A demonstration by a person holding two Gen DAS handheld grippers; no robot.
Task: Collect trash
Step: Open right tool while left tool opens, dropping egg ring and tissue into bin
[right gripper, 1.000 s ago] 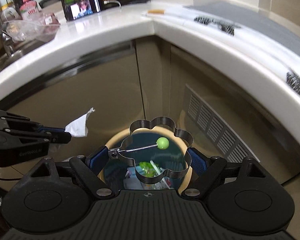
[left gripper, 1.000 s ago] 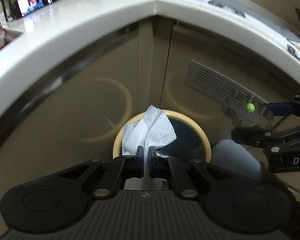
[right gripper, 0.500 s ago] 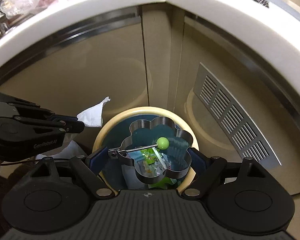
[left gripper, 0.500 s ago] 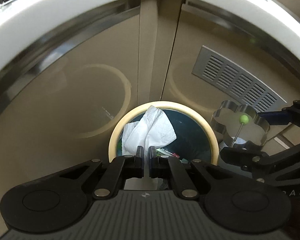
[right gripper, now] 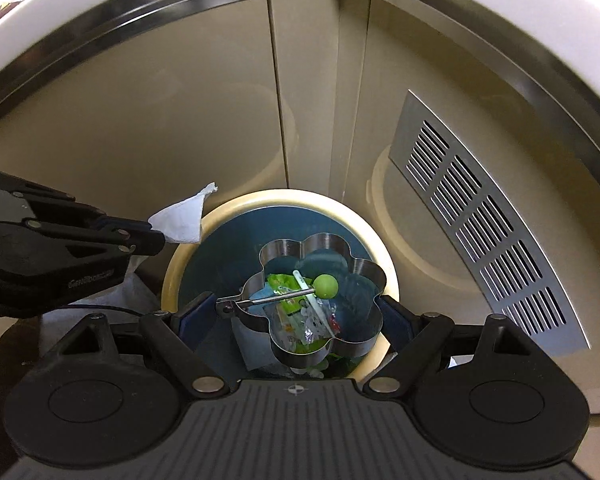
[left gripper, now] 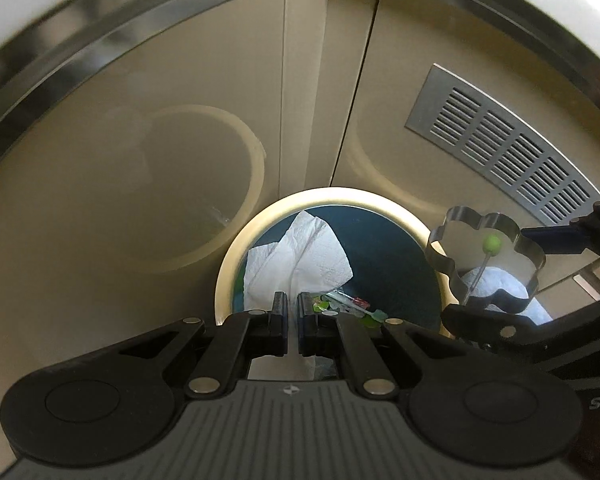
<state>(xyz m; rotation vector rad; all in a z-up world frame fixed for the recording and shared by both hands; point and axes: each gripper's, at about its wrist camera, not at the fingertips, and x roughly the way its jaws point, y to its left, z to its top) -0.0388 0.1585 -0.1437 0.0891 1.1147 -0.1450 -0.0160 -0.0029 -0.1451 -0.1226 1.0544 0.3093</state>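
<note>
Hovering above the cream-rimmed bin [right gripper: 382, 258], both tools poised for a drop. Left gripper [left gripper: 293, 308] pinched tight on a white tissue [left gripper: 300, 260], held over the near-left part of the bin's mouth, presumably so the paper falls inside rather than on the rim. Right gripper [right gripper: 296, 312] spread wide yet clamped across a flower-shaped metal ring [right gripper: 320, 296] with a green-knobbed wire handle [right gripper: 325, 285], centred over the bin, likely for the same reason. Wrappers [right gripper: 300, 316] already lying inside the bin, seen through the ring. Pale lettering on the left gripper's side in the right wrist view, too blurred to read with confidence.
</note>
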